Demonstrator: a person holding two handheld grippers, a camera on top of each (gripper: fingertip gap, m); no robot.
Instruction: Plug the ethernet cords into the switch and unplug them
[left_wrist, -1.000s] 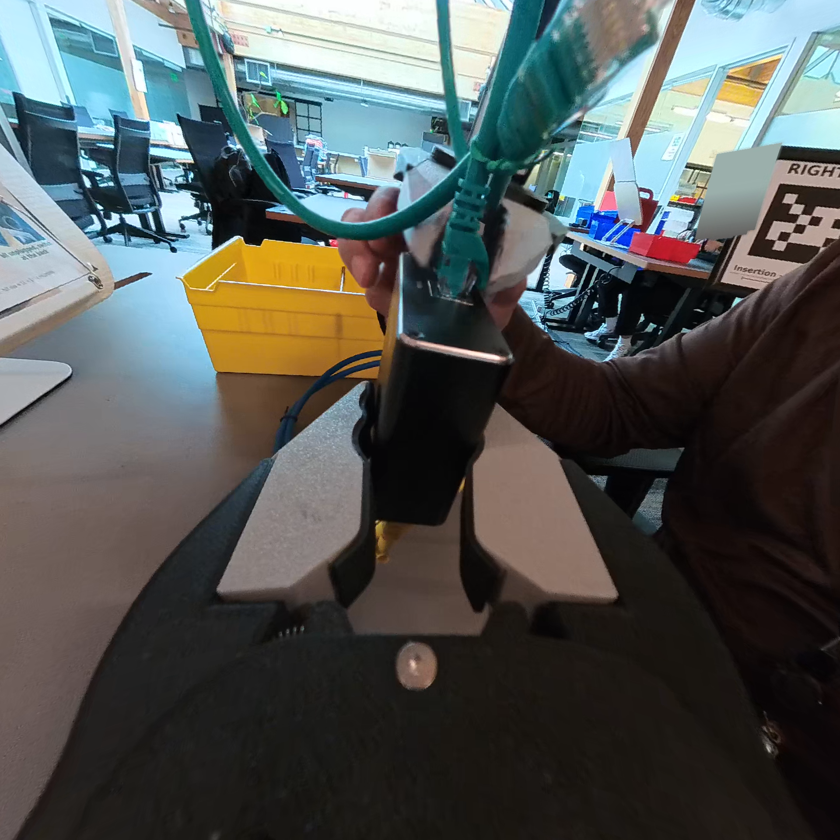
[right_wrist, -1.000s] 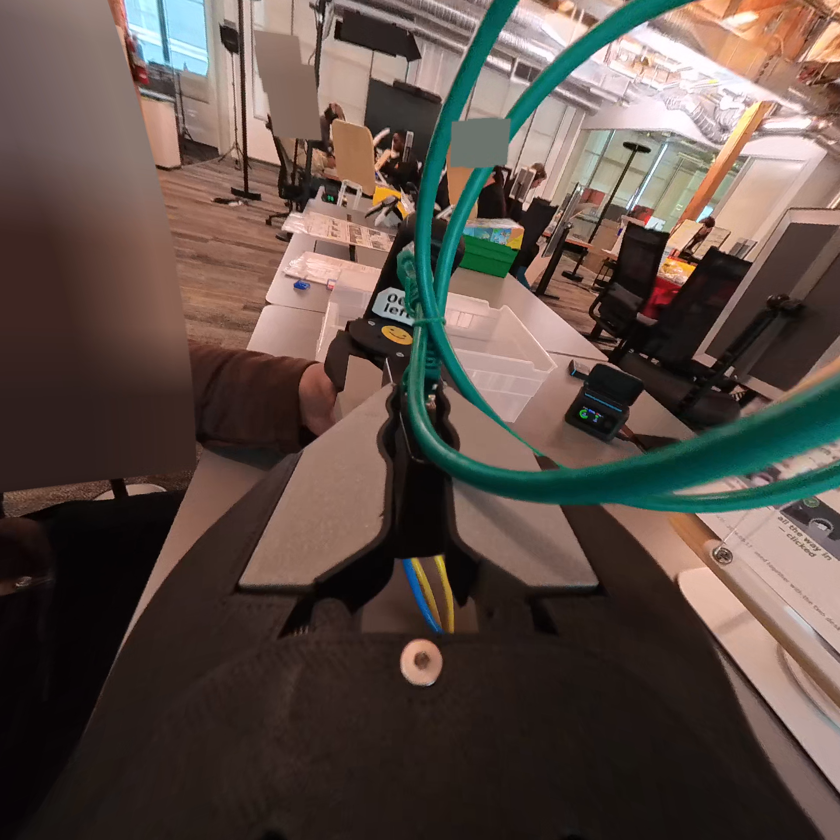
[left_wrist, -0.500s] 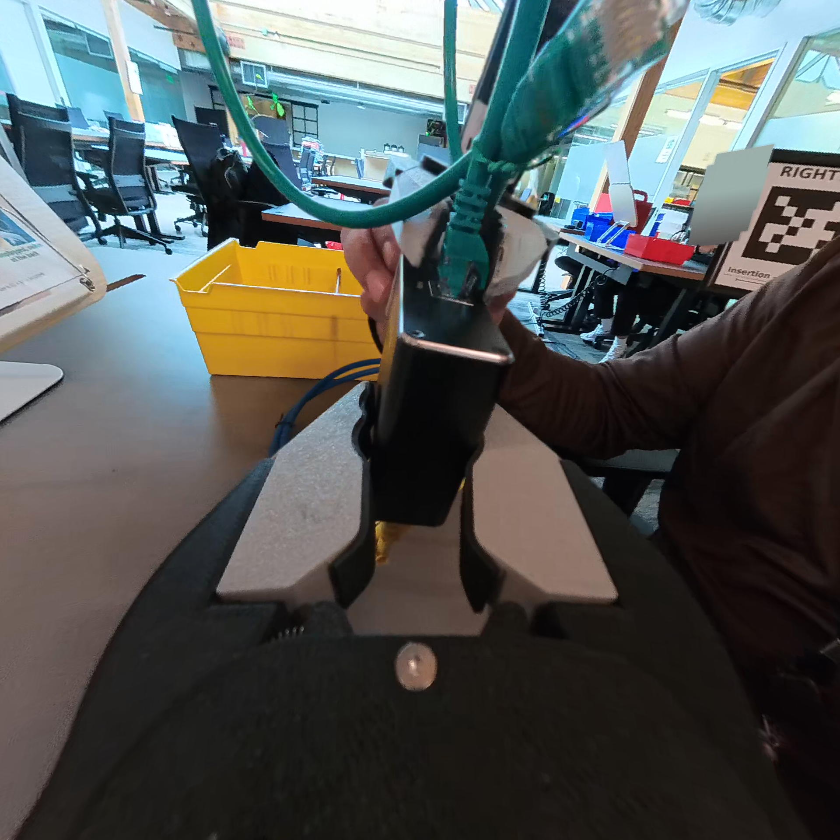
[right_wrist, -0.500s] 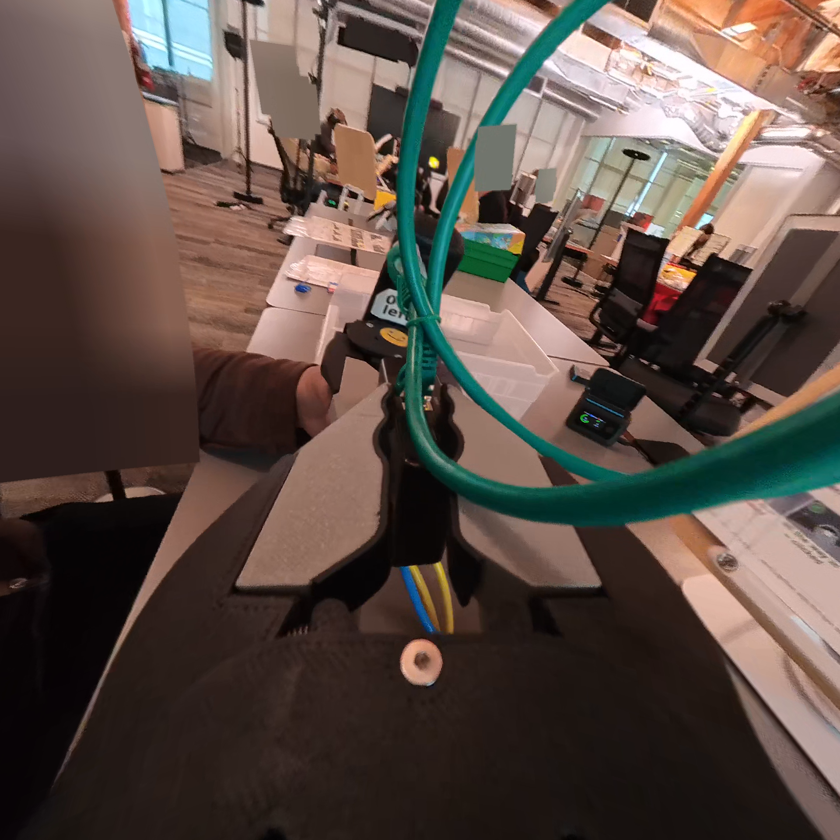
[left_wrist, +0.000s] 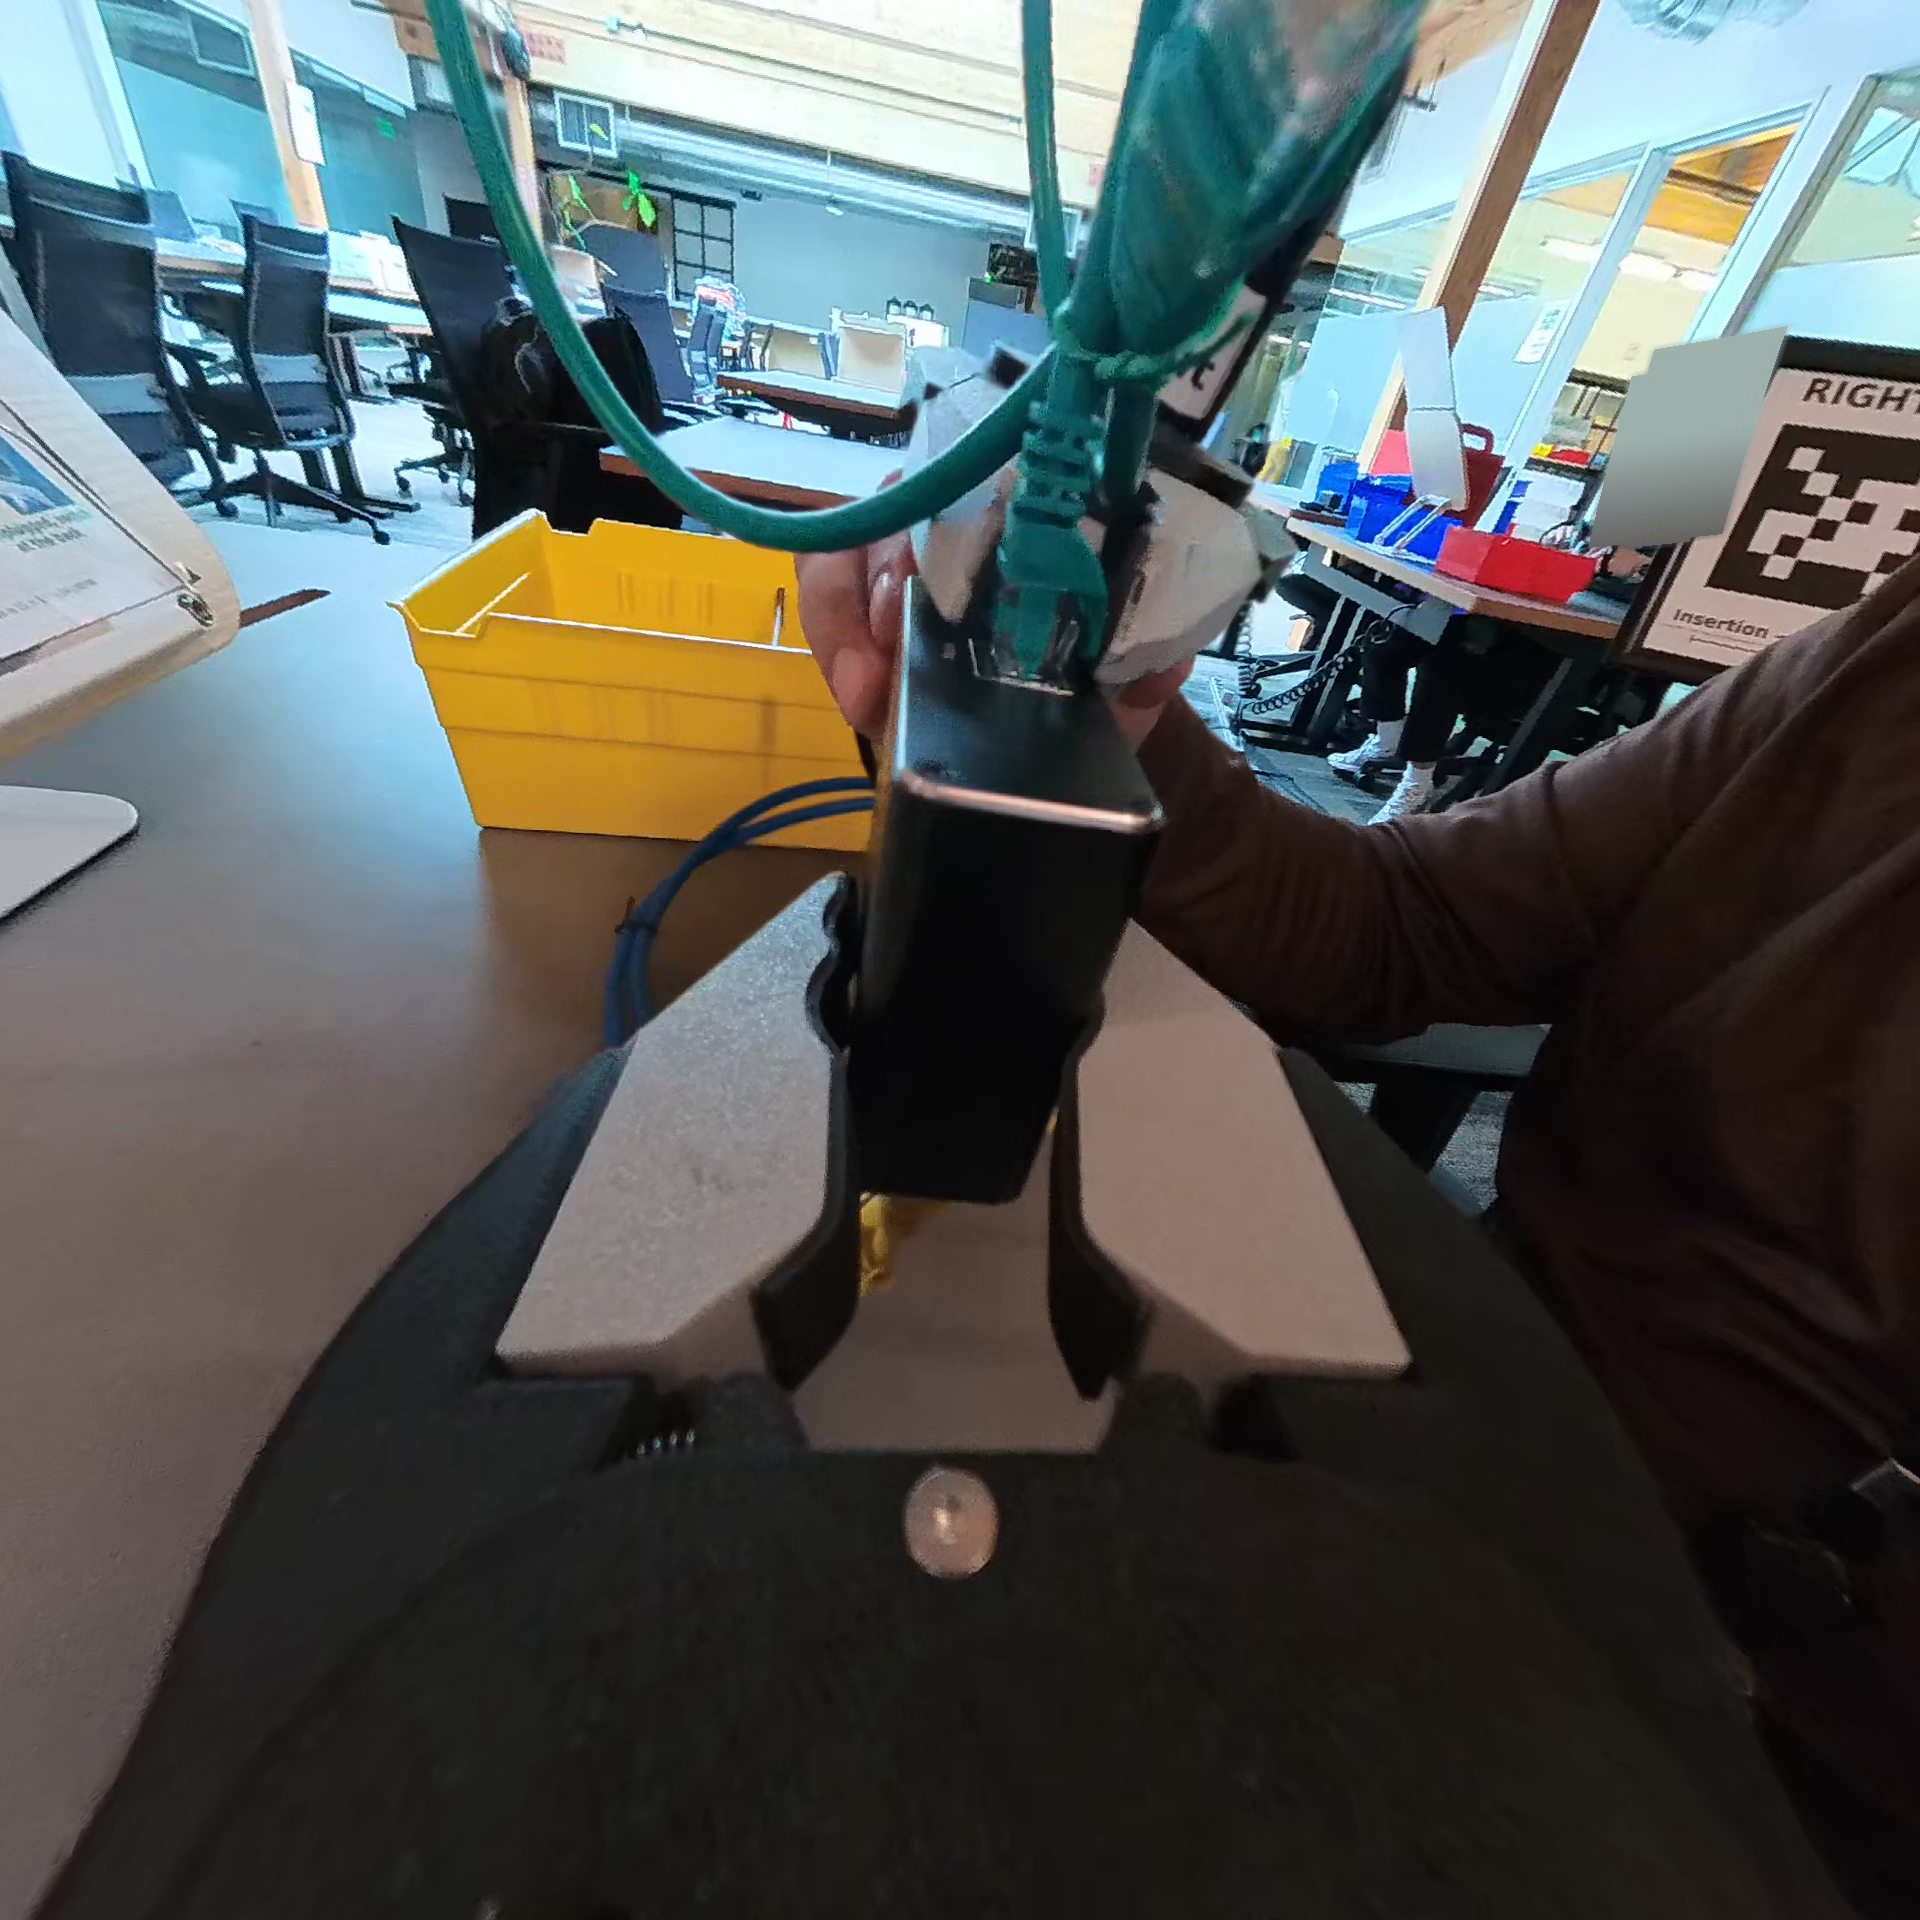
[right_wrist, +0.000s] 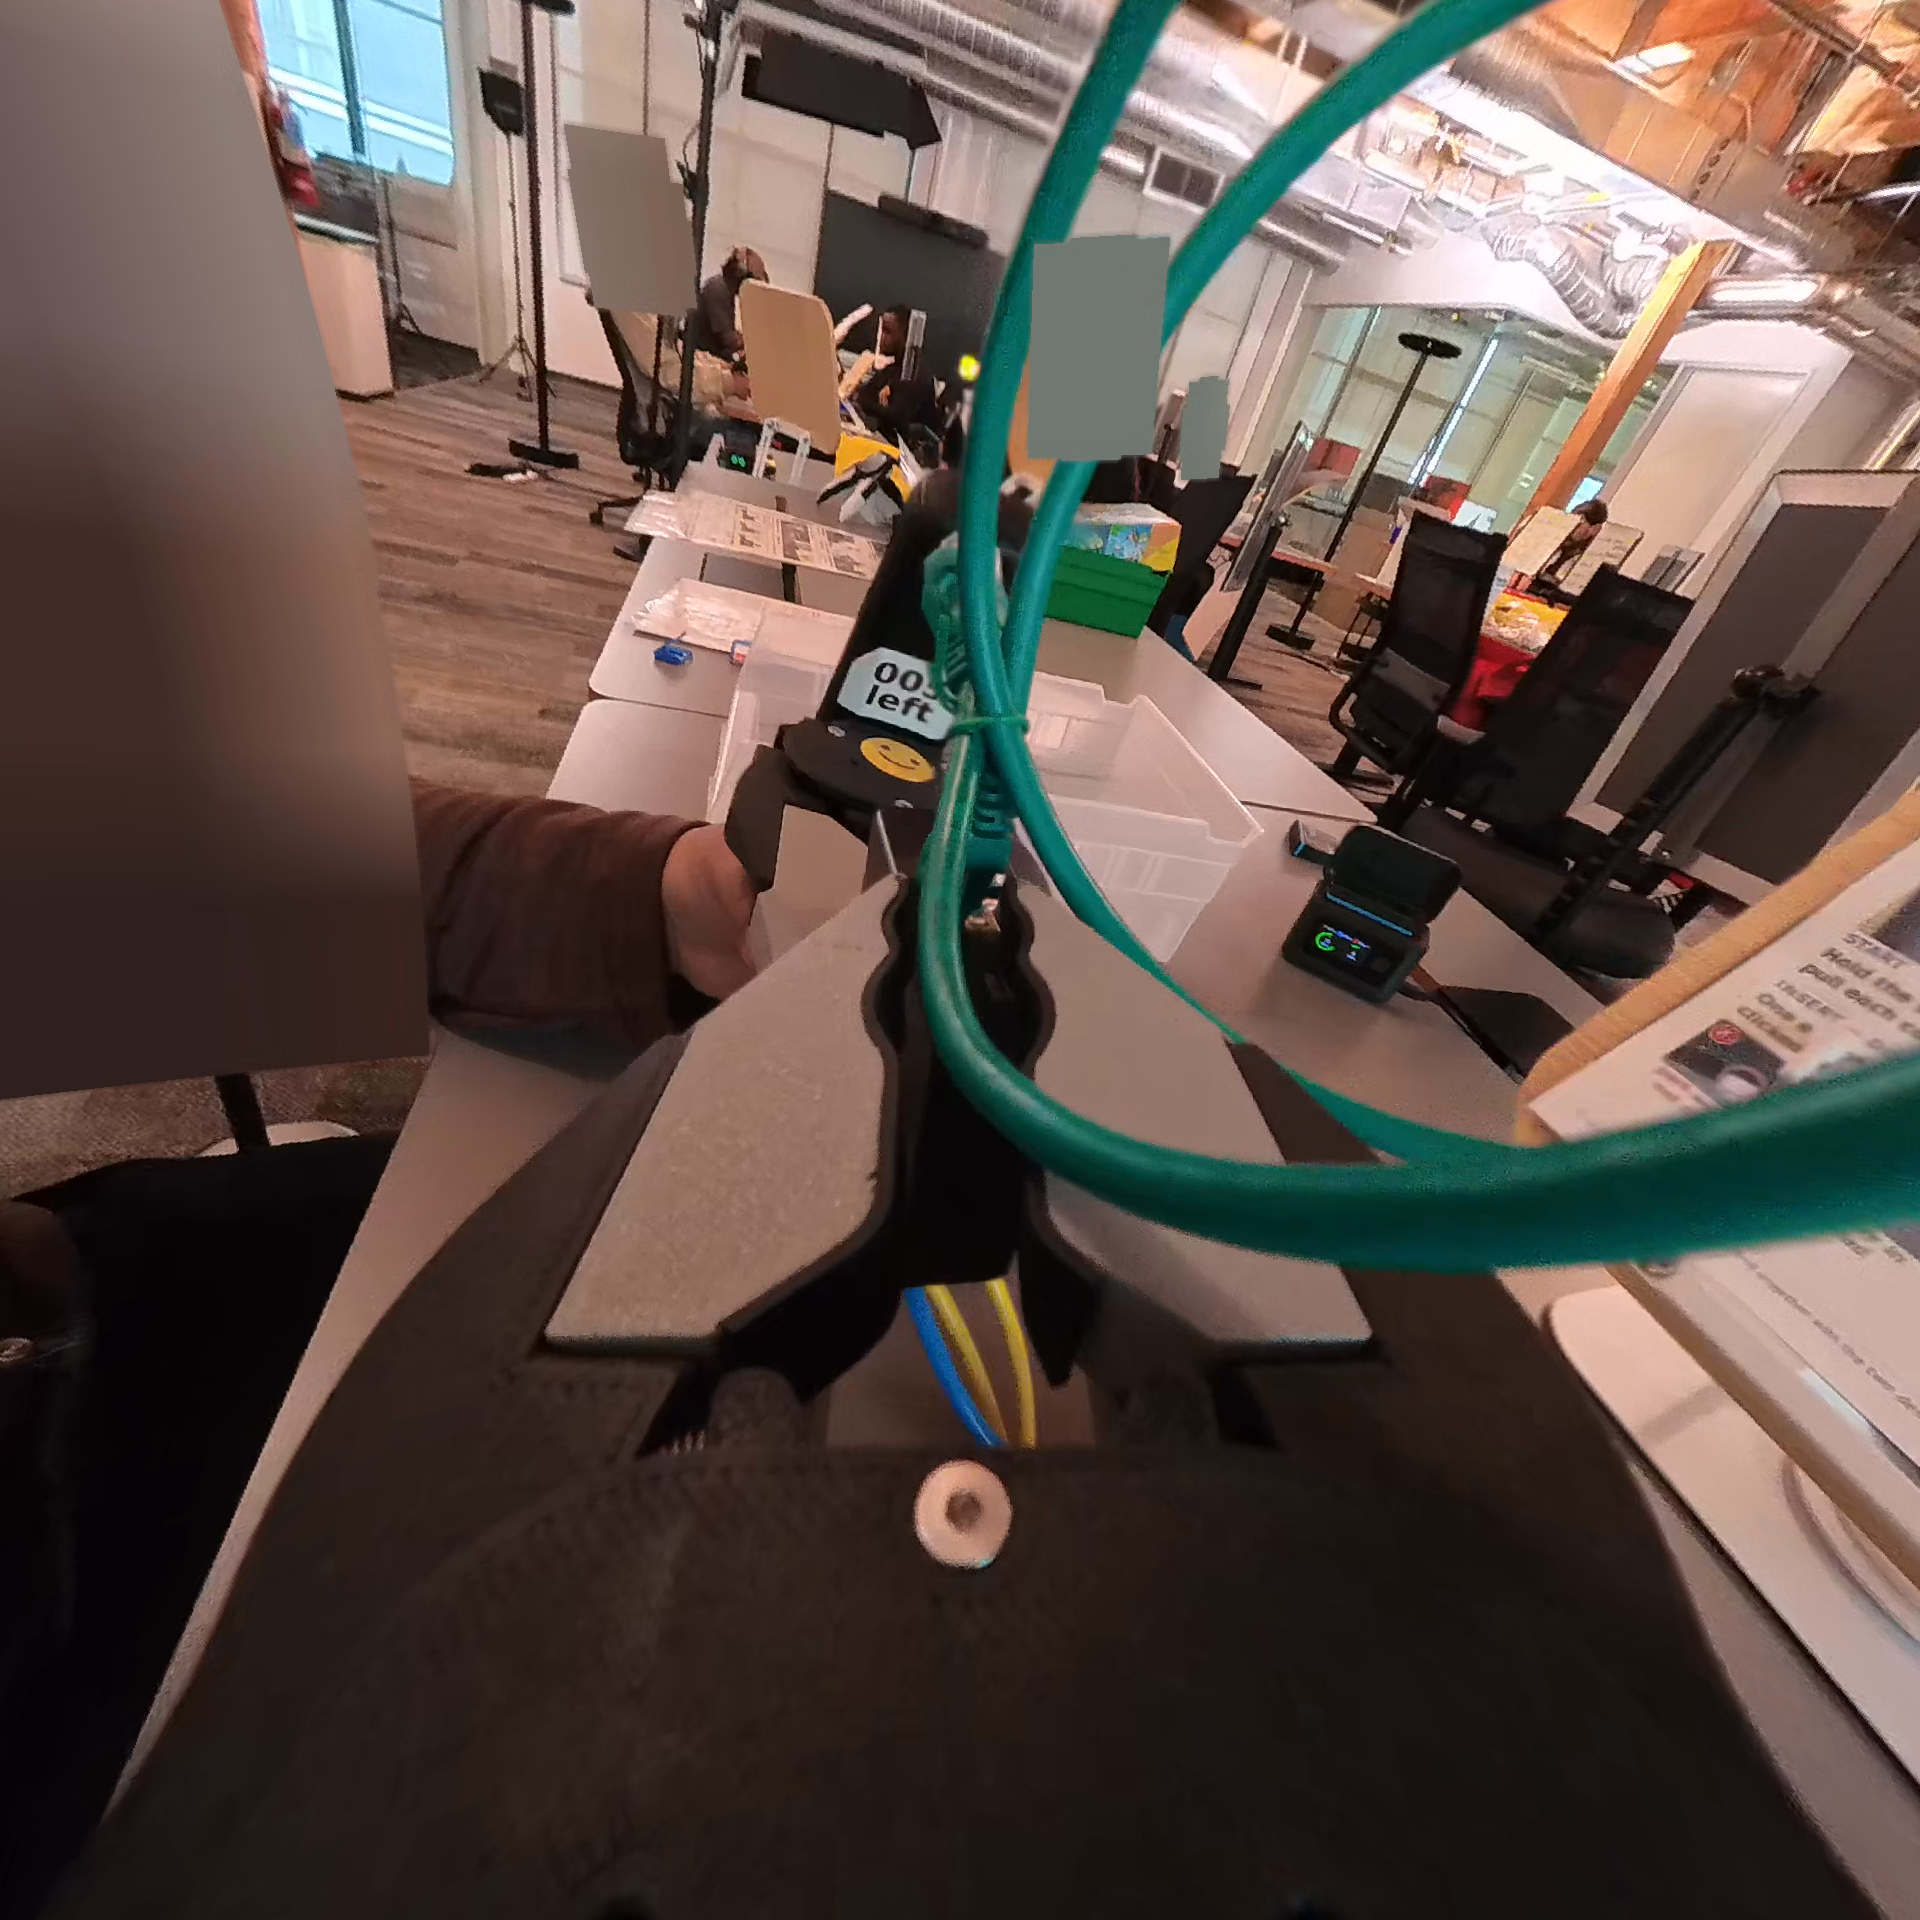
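Black switch (left_wrist: 997, 977) stands on end, clamped in left tongs (left_wrist: 951, 1101); right tongs (left_wrist: 1049, 540) pinch green plug (left_wrist: 1044, 582) atop it.

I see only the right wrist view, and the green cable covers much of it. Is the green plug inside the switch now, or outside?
Observer: Inside. In the left wrist view the green plug sits in a port on the far end face of the black switch.
Operator: What holds the switch? In my view the grip is hidden.
Observer: The left hand-held gripper is shut on it, one finger on each side of its near end.
Operator: What lies on the table beyond it?
Observer: A yellow bin stands on the dark table, with a blue cable lying in front of it.
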